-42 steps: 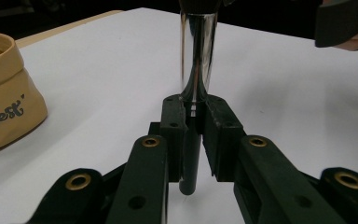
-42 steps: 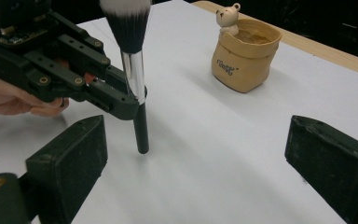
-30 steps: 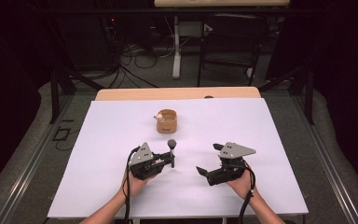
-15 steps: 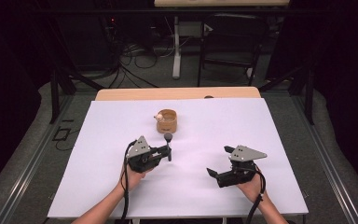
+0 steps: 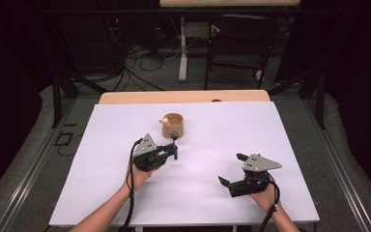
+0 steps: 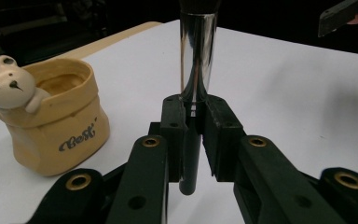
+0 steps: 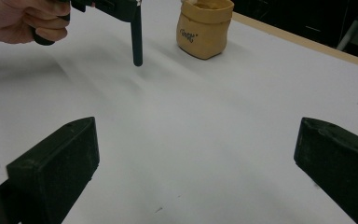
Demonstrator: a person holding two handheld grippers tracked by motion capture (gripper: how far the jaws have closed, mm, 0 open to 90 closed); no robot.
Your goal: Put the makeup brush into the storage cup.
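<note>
Resting near the table's front edge at about five o'clock in the high view, the right gripper (image 5: 232,170) has its jaws spread wide and holds nothing; its own view shows only bare white tabletop (image 7: 223,140) between them. Up and to the left, near the middle of the table, the left gripper (image 5: 173,152) has its jaws pressed together on the thin dark handle of a makeup brush (image 6: 193,93). The brush stands upright, with a shiny metal collar above the jaws and a dark head at the top, and its handle tip hangs clear of the table. Just beyond it, at twelve o'clock from that gripper, sits a small tan pot (image 5: 173,125) shaped like a sack, with a little white bear figure (image 6: 9,83) leaning over its rim.

The likely aim is to drop the brush into the pot. The pinch sits on a slim, smooth handle with the heavier end on top, so the brush may swing or slip in the jaws. The pot looks light and has a narrow mouth; a handle tip that catches the rim or the bear may tip or push it. Letting go too high may make the brush bounce out.

Dark cursive lettering on the pot's side seems to read "Cest"; I cannot be sure.
</note>
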